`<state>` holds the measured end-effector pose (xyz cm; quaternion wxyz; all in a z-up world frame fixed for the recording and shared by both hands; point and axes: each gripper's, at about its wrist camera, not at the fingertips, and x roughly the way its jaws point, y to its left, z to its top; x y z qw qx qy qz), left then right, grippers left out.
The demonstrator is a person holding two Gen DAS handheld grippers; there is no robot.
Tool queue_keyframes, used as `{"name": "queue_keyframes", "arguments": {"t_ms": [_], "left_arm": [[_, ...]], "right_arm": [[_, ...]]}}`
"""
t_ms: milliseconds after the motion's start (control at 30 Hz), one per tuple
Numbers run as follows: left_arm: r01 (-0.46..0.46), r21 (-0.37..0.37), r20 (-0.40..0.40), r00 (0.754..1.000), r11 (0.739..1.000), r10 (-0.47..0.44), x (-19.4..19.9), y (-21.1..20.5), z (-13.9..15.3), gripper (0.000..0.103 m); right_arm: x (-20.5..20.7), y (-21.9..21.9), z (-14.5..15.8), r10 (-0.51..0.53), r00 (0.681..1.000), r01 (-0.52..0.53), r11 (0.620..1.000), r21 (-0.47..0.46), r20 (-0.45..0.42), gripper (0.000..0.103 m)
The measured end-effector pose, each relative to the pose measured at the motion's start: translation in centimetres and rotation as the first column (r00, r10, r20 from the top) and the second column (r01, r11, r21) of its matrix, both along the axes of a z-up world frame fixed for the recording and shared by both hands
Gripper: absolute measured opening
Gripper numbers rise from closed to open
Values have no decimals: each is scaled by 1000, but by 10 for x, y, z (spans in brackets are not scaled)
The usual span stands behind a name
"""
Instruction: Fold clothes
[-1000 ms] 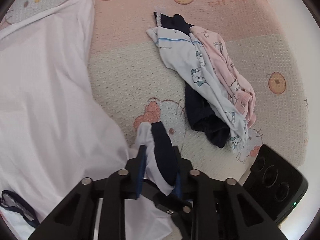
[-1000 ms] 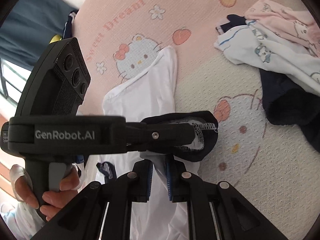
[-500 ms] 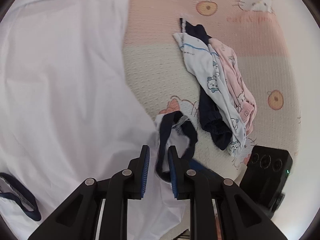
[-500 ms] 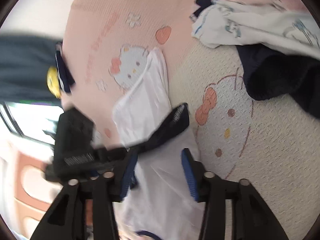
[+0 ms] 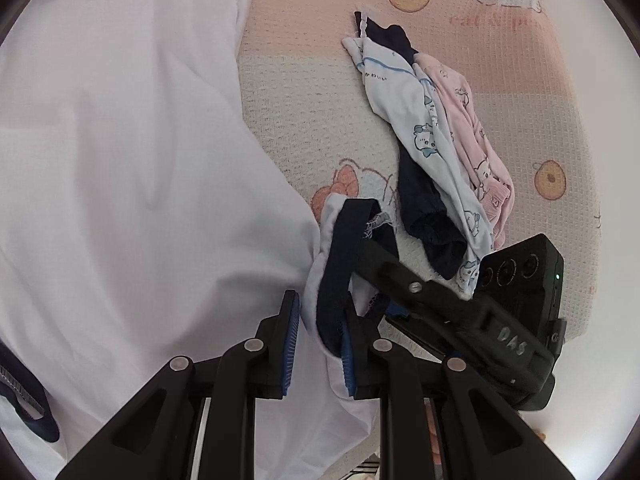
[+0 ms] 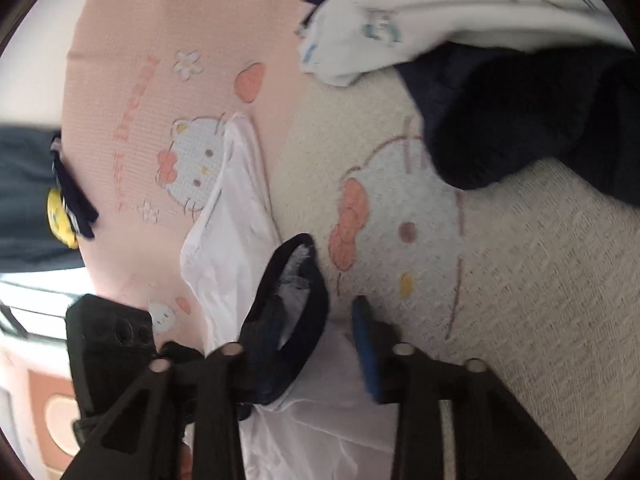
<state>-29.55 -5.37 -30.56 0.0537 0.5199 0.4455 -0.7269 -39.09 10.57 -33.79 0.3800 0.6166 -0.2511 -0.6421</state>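
White shirt (image 5: pixel 120 160) now fills left view.

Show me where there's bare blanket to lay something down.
The cream band of the blanket between the white shirt and the pile of small clothes is bare, also the pink strip beyond. Crowded around the navy-cuffed sleeve.

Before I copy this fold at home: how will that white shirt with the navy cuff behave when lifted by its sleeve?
Probably floppy: the white shirt drapes in soft wrinkles on the blanket. Likely light, since the thin cloth bunches easily at the navy cuff. It may slip, because the left gripper pinches only a narrow fold.
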Motion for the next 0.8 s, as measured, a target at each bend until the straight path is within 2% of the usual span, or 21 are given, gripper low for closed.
{"name": "queue_keyframes", "arguments": {"t_ms": [67, 133, 300, 367, 533, 733, 800], "left_arm": [[-5, -1, -15, 1000, 1000, 5, 0, 0, 1, 17], [-3, -7, -35, 999, 1000, 2, 2, 0, 3, 17], [16, 10, -98, 995, 1000, -15, 7, 4, 12, 17], [17, 19, -120, 993, 1000, -15, 9, 7, 16, 17], [16, 9, -151, 988, 1000, -15, 20, 10, 31, 15], [-23, 16, -157, 987, 1000, 26, 47, 0, 34, 15], [-40, 11, -147, 988, 999, 41, 57, -5, 31, 15]], "right_arm": [[3, -3, 3, 4, 999, -4, 1000, 20, -36, 19], [6, -3, 3, -10, 999, 10, 1000, -3, -46, 11], [11, -6, 10, 8, 995, -15, 997, -78, -95, 9], [14, -9, 14, 16, 995, -31, 988, -153, -97, 9], [26, -22, 24, 99, 990, -123, 955, -269, -101, 9], [39, -34, 26, 166, 977, -199, 937, -286, -134, 9], [48, -21, 25, 194, 972, -223, 940, -258, -135, 9]]}}
